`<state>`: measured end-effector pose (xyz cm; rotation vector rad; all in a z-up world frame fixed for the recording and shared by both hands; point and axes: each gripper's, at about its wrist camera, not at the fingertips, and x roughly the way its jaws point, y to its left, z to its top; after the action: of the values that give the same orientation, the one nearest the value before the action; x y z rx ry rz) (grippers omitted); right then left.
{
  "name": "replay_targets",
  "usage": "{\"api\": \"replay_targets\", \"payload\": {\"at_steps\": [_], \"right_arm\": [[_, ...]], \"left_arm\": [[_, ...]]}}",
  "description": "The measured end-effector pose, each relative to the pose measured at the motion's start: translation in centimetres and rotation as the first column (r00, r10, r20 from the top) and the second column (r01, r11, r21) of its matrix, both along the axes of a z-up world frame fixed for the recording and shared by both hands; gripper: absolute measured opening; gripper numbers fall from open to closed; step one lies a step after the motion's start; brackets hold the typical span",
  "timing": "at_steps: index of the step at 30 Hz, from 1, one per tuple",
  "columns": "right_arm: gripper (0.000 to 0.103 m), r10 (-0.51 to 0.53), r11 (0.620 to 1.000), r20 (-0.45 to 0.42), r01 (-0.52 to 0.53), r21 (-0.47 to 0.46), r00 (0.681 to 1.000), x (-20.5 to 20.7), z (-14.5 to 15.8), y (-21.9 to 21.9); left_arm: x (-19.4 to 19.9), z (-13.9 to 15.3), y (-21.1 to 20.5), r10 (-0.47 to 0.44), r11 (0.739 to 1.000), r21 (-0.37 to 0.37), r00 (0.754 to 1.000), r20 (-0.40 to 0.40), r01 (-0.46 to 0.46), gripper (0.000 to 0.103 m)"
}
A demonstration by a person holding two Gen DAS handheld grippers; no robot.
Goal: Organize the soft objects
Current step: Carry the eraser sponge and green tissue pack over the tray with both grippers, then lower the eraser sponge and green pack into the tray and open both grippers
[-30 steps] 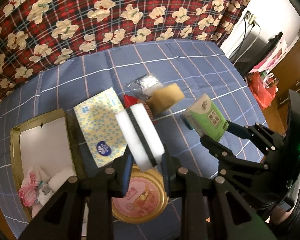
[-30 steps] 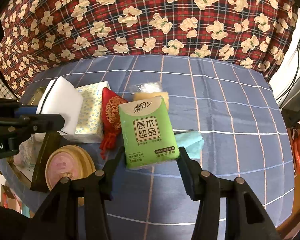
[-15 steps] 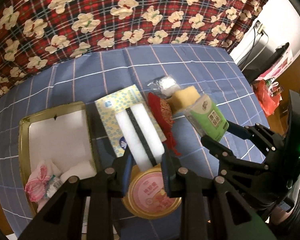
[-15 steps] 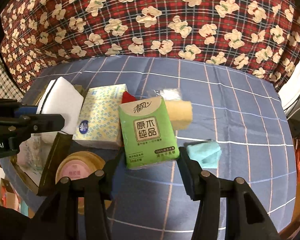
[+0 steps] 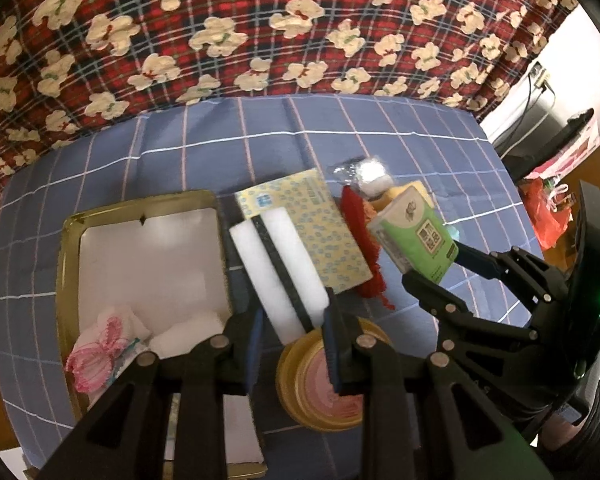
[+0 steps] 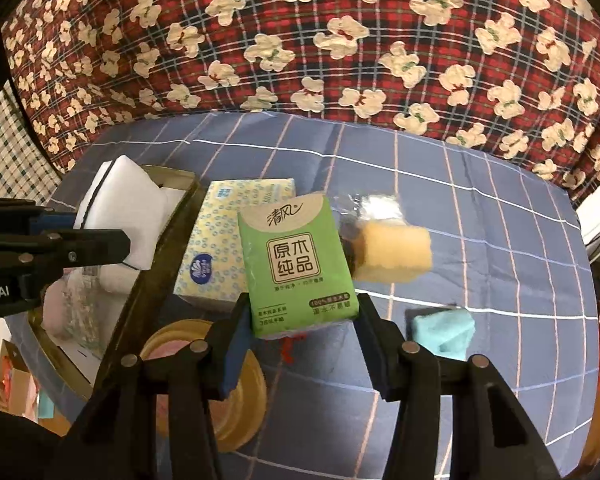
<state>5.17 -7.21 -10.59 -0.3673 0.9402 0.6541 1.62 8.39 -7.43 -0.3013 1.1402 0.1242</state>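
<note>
My left gripper [image 5: 294, 332] is shut on a white sponge with a dark middle stripe [image 5: 278, 266] and holds it above the table, beside the right wall of a gold tin box [image 5: 66, 264]. The sponge also shows in the right wrist view [image 6: 120, 224]. My right gripper [image 6: 300, 332] is shut on a green tissue pack [image 6: 296, 262], held in the air; it also shows in the left wrist view [image 5: 414, 236]. The box holds a pink-trimmed cloth [image 5: 104, 344] and a white soft piece [image 5: 184, 332].
On the blue checked cloth lie a yellow tissue pack [image 5: 304, 224], a red pouch [image 5: 366, 256], a yellow sponge [image 6: 394, 254], a clear wrapped item [image 6: 376, 206], a teal cloth [image 6: 444, 330] and a round gold lid [image 5: 328, 380]. A red patterned blanket [image 6: 300, 40] lies behind.
Both grippers have moved left with their loads. The white sponge now hangs close to the tin box, and the box sits nearer the middle of the left wrist view.
</note>
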Motion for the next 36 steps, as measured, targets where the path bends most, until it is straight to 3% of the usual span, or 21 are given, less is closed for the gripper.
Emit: {"api": "replay_targets", "payload": {"at_steps": [36], "right_arm": [[0.053, 0.205, 0.979, -0.009, -0.205, -0.002, 0.979, -0.2, -0.7, 8.5]], "left_arm": [[-2.8, -0.9, 7.0, 0.201, 0.98, -0.007, 0.979, -0.012, -0.201, 0.024]]}}
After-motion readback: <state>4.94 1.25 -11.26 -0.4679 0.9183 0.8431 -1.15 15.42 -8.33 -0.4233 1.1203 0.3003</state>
